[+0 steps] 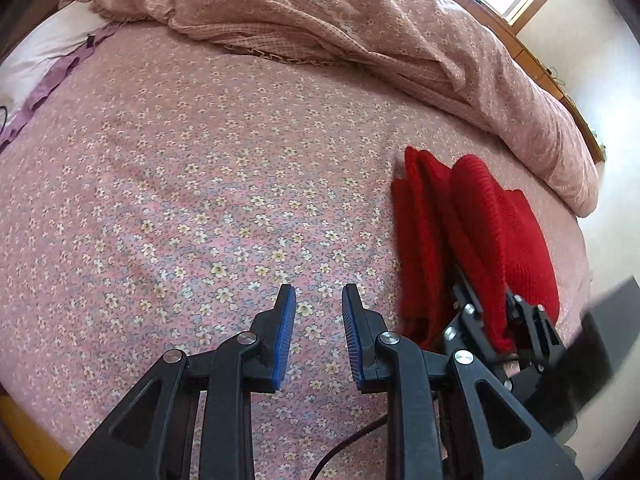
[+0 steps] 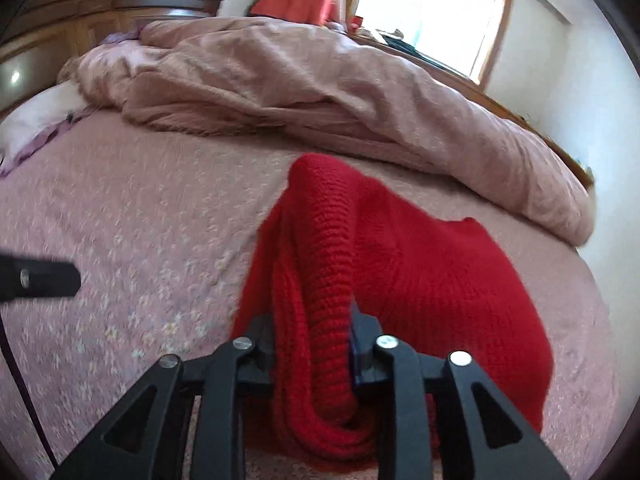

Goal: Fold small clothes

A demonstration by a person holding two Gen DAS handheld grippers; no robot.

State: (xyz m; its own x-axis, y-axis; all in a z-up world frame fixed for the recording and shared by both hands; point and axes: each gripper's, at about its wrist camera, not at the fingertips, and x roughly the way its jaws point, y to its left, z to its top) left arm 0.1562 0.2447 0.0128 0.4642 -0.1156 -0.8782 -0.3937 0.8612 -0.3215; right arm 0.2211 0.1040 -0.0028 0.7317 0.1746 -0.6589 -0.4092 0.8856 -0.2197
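A red knitted garment point(image 1: 472, 236) lies bunched on the floral pink bedsheet point(image 1: 180, 200), at the right in the left wrist view. My right gripper point(image 2: 312, 332) is shut on a thick fold of the red garment point(image 2: 420, 280), which drapes over and between its fingers. It shows in the left wrist view point(image 1: 496, 312) as well. My left gripper point(image 1: 319, 300) is open and empty, its blue pads point(image 1: 286, 332) just above the sheet, left of the garment.
A rumpled pink duvet point(image 1: 360, 28) lies along the far side of the bed. A white and purple pillow point(image 1: 44, 60) is at the far left. A wooden headboard point(image 2: 100, 8) and a window point(image 2: 432, 8) stand behind.
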